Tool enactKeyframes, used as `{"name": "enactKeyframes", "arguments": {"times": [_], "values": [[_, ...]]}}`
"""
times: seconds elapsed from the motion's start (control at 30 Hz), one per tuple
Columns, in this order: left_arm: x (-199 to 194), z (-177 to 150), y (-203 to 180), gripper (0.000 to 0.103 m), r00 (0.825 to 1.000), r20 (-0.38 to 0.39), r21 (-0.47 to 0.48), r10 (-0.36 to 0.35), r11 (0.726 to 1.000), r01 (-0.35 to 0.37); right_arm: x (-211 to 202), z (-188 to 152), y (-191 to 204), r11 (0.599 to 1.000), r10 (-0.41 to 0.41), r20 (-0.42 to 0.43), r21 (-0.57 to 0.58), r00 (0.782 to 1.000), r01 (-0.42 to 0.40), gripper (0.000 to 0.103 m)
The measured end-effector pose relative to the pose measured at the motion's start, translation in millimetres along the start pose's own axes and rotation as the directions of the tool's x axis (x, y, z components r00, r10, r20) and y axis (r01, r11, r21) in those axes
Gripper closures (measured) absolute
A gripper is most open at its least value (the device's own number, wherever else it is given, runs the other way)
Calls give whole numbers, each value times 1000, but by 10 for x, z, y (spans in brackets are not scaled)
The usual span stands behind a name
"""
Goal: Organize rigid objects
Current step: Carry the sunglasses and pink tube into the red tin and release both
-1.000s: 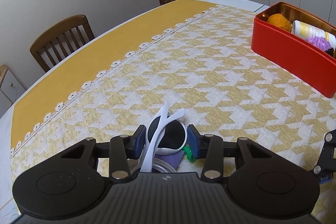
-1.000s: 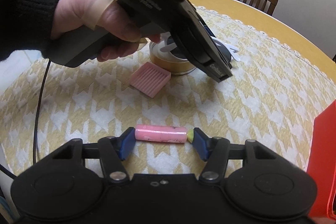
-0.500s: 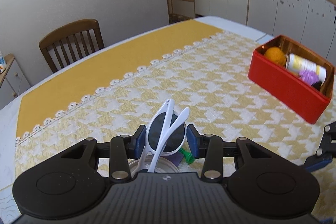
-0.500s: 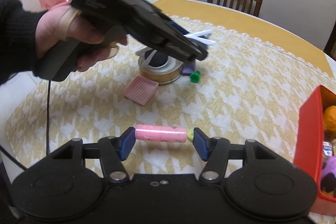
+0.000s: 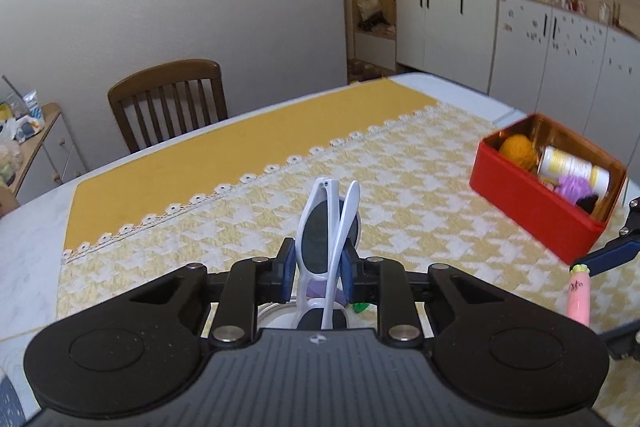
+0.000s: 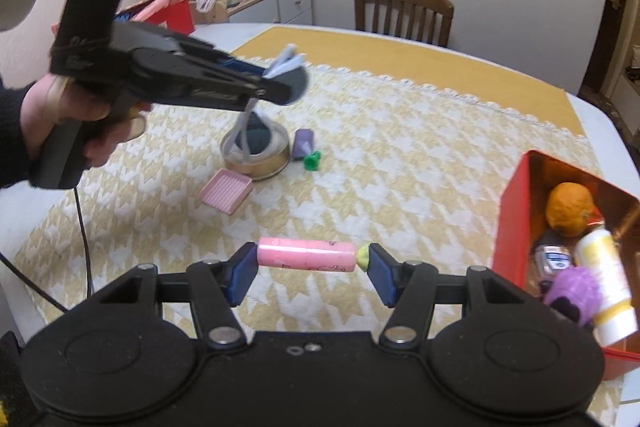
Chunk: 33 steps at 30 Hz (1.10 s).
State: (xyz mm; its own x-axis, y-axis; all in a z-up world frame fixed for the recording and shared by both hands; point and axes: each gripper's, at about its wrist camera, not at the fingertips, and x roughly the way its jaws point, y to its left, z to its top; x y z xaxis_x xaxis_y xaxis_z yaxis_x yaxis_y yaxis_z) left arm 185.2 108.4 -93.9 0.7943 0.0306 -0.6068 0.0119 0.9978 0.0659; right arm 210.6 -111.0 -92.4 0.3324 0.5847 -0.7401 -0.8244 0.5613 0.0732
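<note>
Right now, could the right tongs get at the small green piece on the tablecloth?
Probably not yet. The right tongs are already shut on a pink tube, so nothing else fits between them. The path looks free: bare tablecloth lies between them and the green piece.

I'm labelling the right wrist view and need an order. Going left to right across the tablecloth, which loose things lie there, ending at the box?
pink ribbed tray → round tin → purple piece → green piece → red box
</note>
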Motion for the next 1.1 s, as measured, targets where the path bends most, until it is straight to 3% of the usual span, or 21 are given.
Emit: {"name": "enactKeyframes", "arguments": {"times": [0.27, 0.53, 0.87, 1.1], "values": [[-303, 87, -85, 81, 999, 35, -62, -12, 998, 14, -264, -13, -175, 999, -30, 29, 19, 999, 29, 45], [-430, 299, -502, 81, 994, 12, -98, -109, 989, 110, -522, -39, -413, 998, -55, 40, -2, 998, 55, 45], [-192, 554, -1162, 81, 969, -63, -185, -239, 957, 224, -851, -104, -964, 995, -99, 60, -27, 993, 101, 45], [3, 770, -1683, 81, 962, -84, -143, -258, 959, 245, -952, -182, -1359, 990, -129, 52, -44, 990, 131, 45]]}}
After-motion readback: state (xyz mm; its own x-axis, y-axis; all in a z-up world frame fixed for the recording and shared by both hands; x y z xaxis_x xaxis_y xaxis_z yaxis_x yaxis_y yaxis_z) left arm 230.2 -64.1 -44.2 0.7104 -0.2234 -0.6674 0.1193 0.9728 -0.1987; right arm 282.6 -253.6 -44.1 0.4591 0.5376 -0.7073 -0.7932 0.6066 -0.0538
